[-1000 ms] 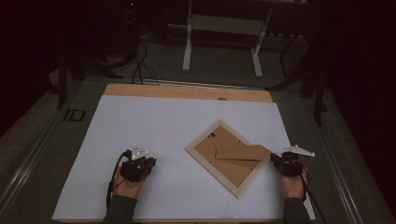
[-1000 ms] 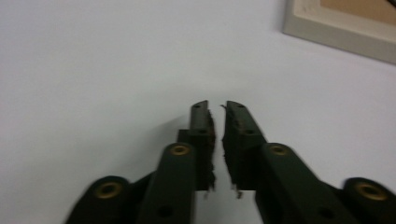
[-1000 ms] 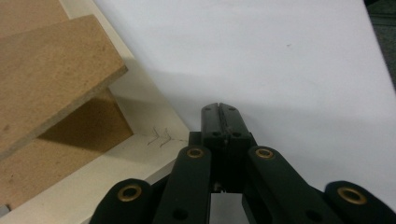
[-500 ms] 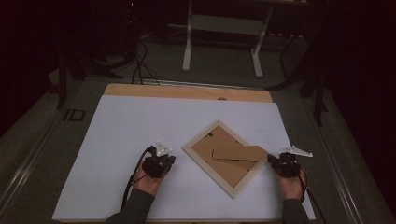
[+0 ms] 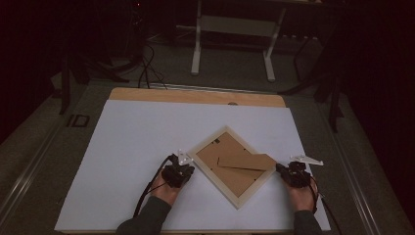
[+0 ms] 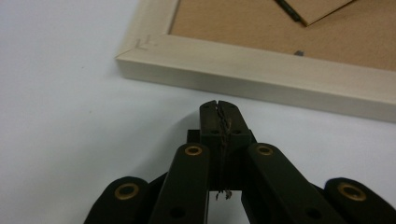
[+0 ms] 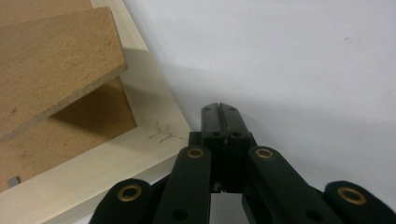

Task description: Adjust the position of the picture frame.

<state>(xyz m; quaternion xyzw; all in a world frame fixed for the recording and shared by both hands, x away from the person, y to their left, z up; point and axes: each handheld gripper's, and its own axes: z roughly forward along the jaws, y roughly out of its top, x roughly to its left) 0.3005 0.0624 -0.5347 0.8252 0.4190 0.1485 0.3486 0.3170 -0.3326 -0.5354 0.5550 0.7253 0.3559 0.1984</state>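
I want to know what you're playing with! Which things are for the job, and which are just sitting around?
For the job:
picture frame, lying face down
left gripper, shut, beside its left corner
right gripper, shut, at its right corner

Just lying about:
white sheet covering the table
metal stand on the floor behind

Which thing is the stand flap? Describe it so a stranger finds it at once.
Start at the white sheet covering the table. A pale wooden picture frame lies face down on it, turned like a diamond between the two grippers. The flap is the brown board wedge lifting off its backing, toward the right gripper.
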